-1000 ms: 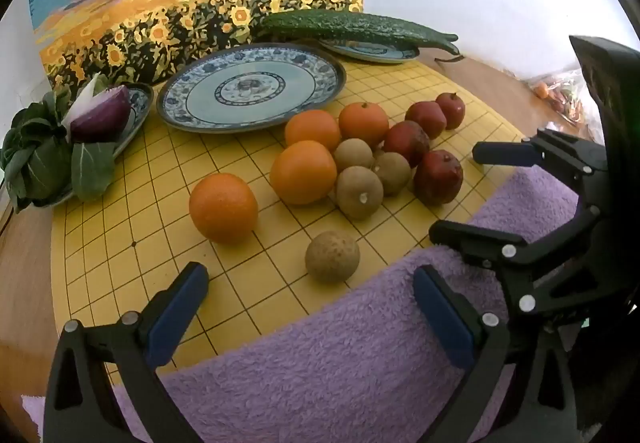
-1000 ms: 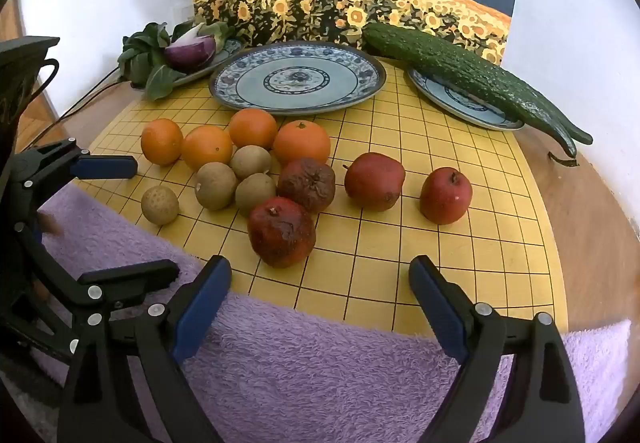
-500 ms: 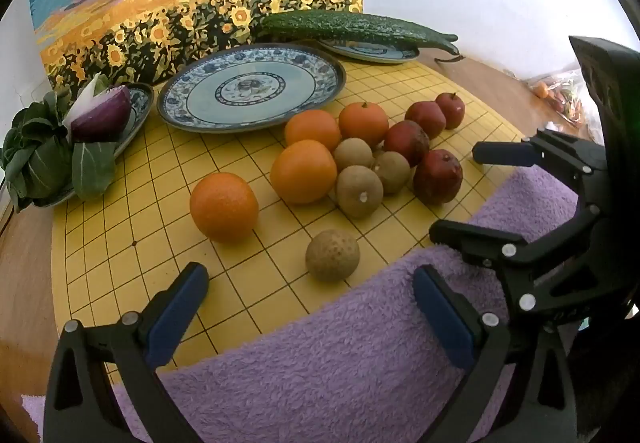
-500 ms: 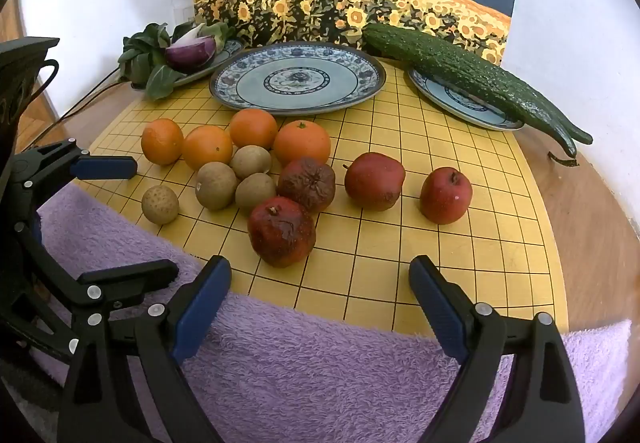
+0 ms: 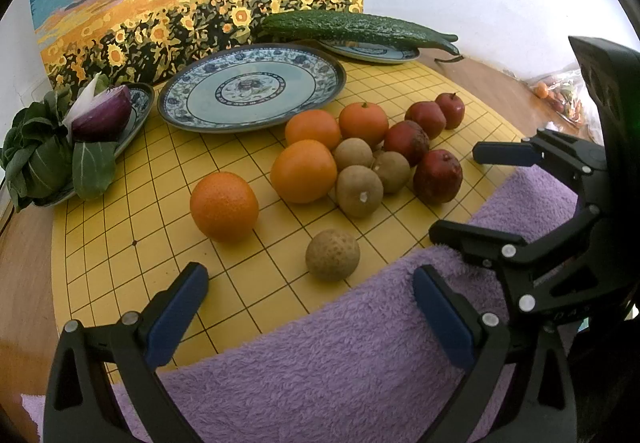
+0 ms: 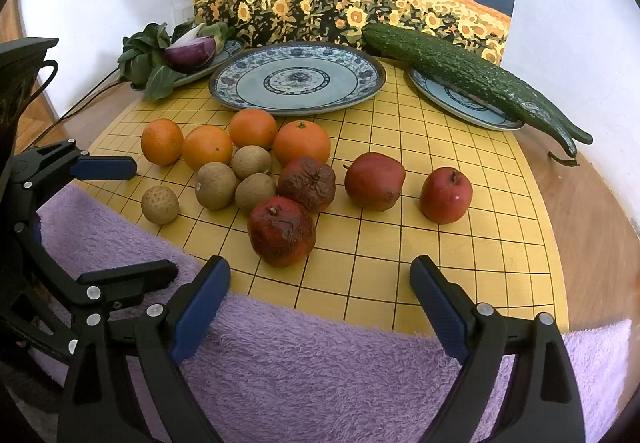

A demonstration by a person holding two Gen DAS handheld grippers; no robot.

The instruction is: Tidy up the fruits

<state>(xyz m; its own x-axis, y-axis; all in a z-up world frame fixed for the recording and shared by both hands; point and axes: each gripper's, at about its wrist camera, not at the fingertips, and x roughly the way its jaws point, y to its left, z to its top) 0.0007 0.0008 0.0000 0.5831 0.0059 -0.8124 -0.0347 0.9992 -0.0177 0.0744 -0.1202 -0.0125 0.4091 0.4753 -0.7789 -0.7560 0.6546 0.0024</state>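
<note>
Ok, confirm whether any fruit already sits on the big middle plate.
No, the big plate holds nothing; the oranges sit on the yellow board.

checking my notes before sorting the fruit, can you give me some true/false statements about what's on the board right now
1. The large blue-patterned plate has fruit on it. False: it holds nothing.
2. The cucumber lies across a smaller plate. True.
3. The left gripper is shut on a brown fruit. False: it is open and holds nothing; the nearest brown fruit sits on the yellow grid board.
4. Four oranges are on the board, one apart from the rest. True.
5. The right gripper is open. True.
</note>
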